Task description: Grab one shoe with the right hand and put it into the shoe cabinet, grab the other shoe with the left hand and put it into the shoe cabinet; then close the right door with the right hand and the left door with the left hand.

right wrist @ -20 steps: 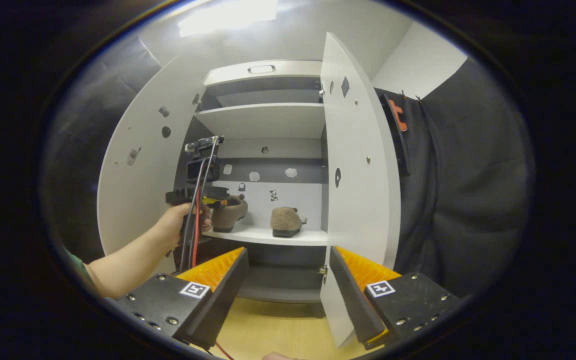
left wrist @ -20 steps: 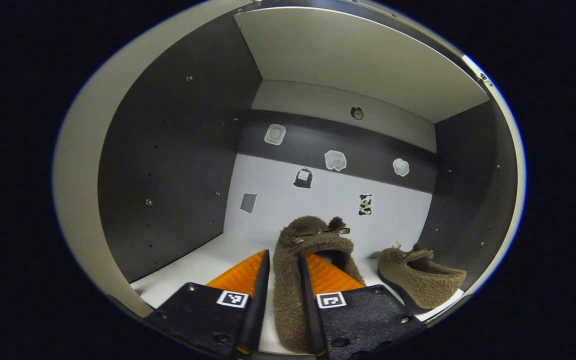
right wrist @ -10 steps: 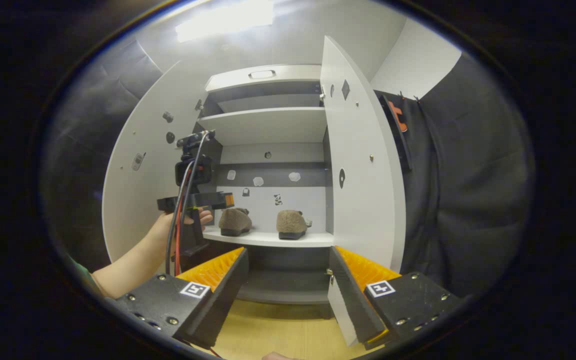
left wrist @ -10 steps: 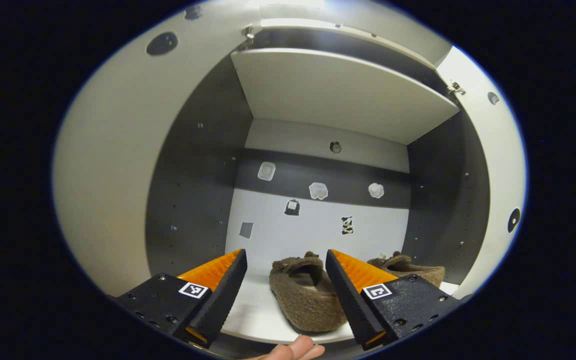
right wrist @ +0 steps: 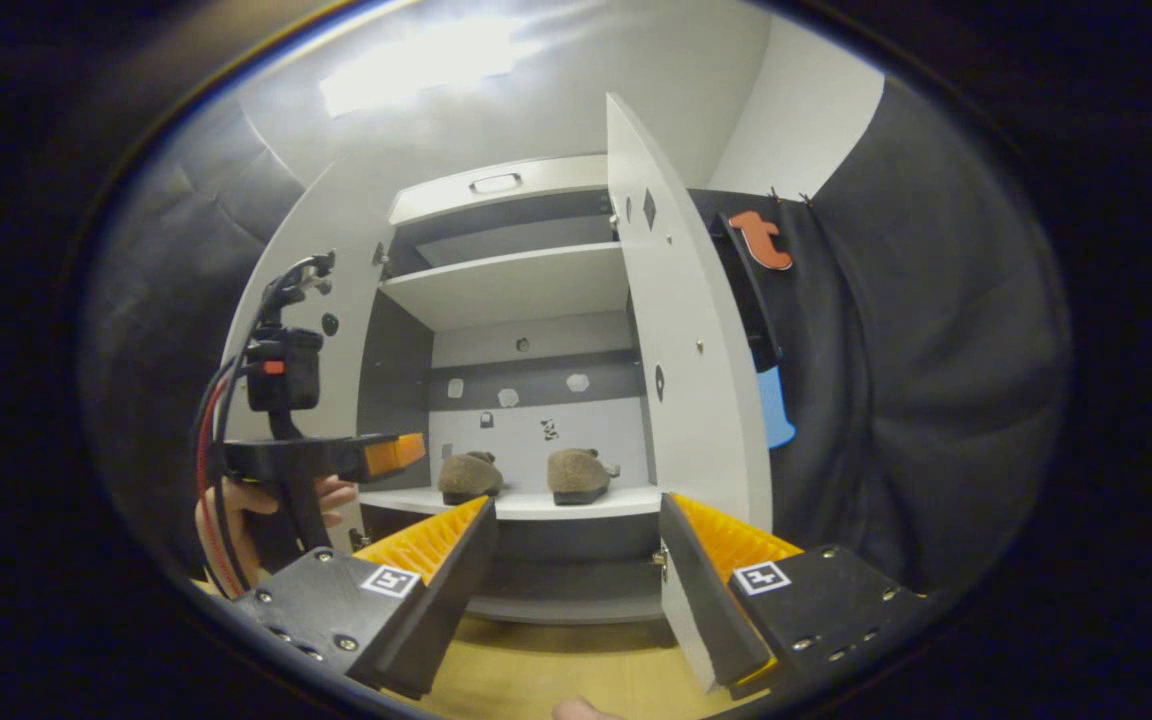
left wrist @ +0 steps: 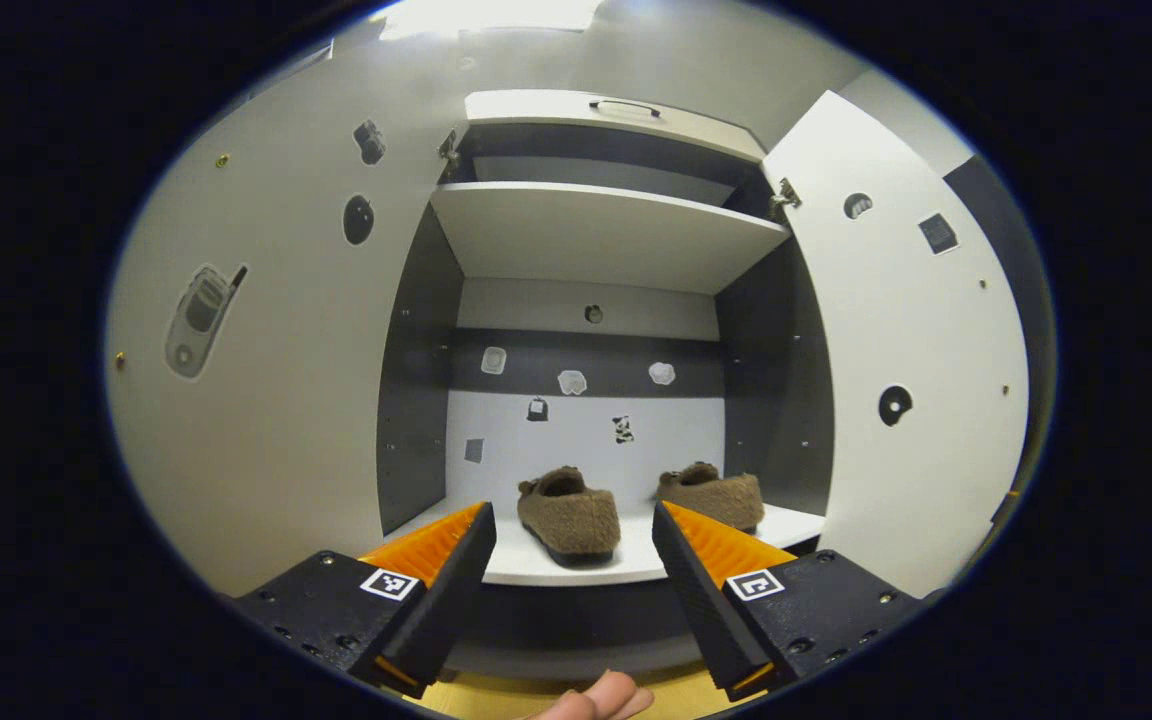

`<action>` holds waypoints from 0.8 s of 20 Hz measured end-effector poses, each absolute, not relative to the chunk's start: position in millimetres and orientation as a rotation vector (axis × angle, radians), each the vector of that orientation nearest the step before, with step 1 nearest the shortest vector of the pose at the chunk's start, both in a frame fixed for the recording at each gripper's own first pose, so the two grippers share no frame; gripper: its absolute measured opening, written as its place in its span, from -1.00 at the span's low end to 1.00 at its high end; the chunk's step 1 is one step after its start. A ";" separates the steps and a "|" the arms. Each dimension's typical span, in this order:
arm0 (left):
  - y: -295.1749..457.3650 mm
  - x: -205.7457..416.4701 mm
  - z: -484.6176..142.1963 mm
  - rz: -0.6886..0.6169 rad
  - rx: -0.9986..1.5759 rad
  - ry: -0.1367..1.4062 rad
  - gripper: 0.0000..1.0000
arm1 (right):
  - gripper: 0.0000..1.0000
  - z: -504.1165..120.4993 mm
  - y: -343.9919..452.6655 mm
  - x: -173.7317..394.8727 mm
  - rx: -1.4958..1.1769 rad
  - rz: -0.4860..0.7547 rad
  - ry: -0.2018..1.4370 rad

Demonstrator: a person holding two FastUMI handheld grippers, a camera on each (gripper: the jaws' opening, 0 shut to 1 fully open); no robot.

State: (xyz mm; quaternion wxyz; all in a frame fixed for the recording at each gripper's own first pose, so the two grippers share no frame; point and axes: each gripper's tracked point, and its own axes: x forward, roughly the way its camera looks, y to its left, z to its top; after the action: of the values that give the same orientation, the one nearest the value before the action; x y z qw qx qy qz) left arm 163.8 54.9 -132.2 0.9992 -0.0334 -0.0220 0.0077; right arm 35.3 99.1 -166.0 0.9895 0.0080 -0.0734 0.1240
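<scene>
A pale wall (right wrist: pixel 576 90) rises behind the furniture, lit by a bright patch of overhead light (right wrist: pixel 416 62) near its top. Dark, creased cloth (right wrist: pixel 916 370) hangs on the right side, with a further dark, creased stretch (right wrist: pixel 176 230) on the left (seams visible). The floor (right wrist: pixel 556 670) is a light wood-toned surface. A second glare of light (left wrist: pixel 491 15) shows above in the left gripper view.

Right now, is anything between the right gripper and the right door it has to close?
Nothing visible. The right gripper is open and empty, and the open right door stands just beyond its right finger. Both shoes sit back on the shelf.
</scene>
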 end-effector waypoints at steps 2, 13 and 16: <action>54.5 151.6 -130.4 0.015 -0.054 -0.034 0.93 | 0.96 -154.1 91.3 28.5 -0.002 0.277 -0.143; 33.9 114.8 -138.8 -0.058 -0.053 0.029 0.92 | 0.96 -88.8 -73.1 59.9 -0.127 0.241 -0.048; 33.7 110.4 -135.9 -0.061 -0.061 0.023 0.92 | 0.96 -78.1 -108.2 86.8 -0.150 0.251 0.009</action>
State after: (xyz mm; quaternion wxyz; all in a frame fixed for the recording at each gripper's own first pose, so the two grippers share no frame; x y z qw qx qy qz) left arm 110.4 33.7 -135.9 0.9990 -0.0306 0.0113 -0.0307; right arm 86.8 -108.2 -78.1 0.9893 -0.0746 0.0047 0.1250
